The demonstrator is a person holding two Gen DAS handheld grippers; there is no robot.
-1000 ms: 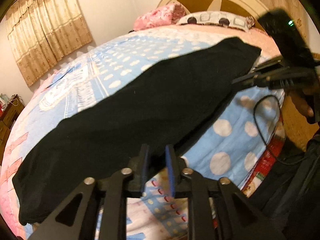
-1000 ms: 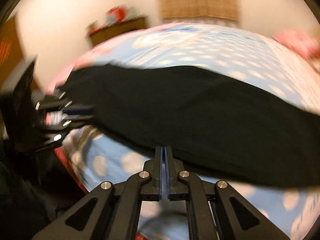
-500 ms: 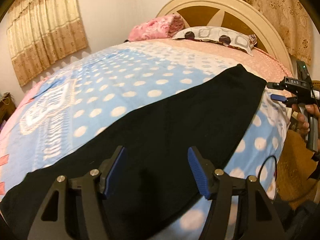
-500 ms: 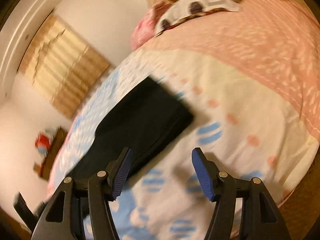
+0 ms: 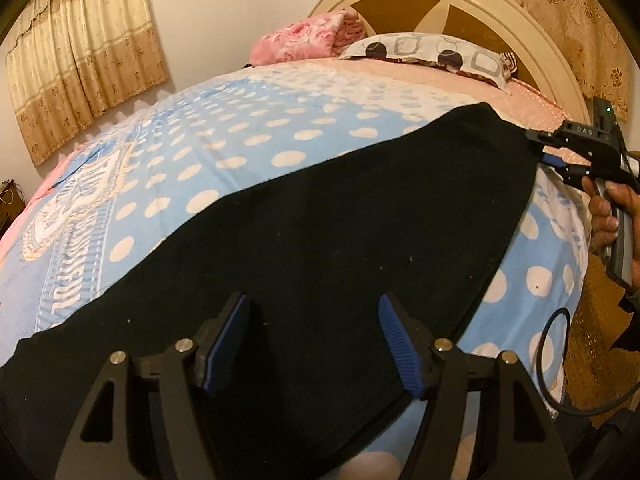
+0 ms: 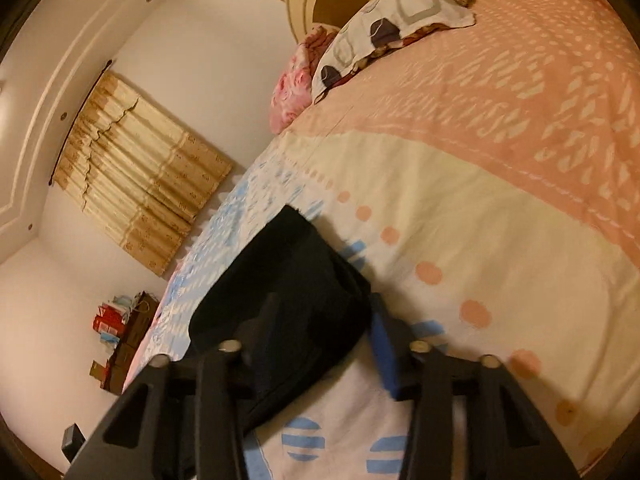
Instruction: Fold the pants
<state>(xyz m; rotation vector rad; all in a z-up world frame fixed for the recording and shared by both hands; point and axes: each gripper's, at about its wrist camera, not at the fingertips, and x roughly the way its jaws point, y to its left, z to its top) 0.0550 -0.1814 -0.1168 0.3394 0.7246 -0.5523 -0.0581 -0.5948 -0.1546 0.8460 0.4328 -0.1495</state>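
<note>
Black pants [image 5: 320,216] lie flat in a long strip across the bedspread [image 5: 224,148]. My left gripper [image 5: 312,304] hovers over their near middle. Its jaws are opening, with only flat cloth below them. At the strip's far right end, a hand [image 5: 604,216] holds my right gripper [image 5: 544,148]. In the right wrist view, the right gripper [image 6: 324,304] straddles the pants' end [image 6: 288,280] and its jaws are closing. The blue right pad [image 6: 384,344] sits beside the corner, while the left finger is dark against the cloth. No pinch on the fabric shows.
A patterned pillow [image 5: 432,52] and a pink folded blanket [image 5: 304,38] lie by the rounded headboard [image 5: 440,4]. A black cable [image 5: 556,344] hangs off the bed's right edge. Curtains [image 5: 80,48] cover the far wall, and a dresser with boxes [image 6: 120,332] stands beyond.
Both grippers went from nearly shut to spread jaws. The left moved in over the pants. The right swung and rolled to the pants' end near the headboard, then narrowed around it.
</note>
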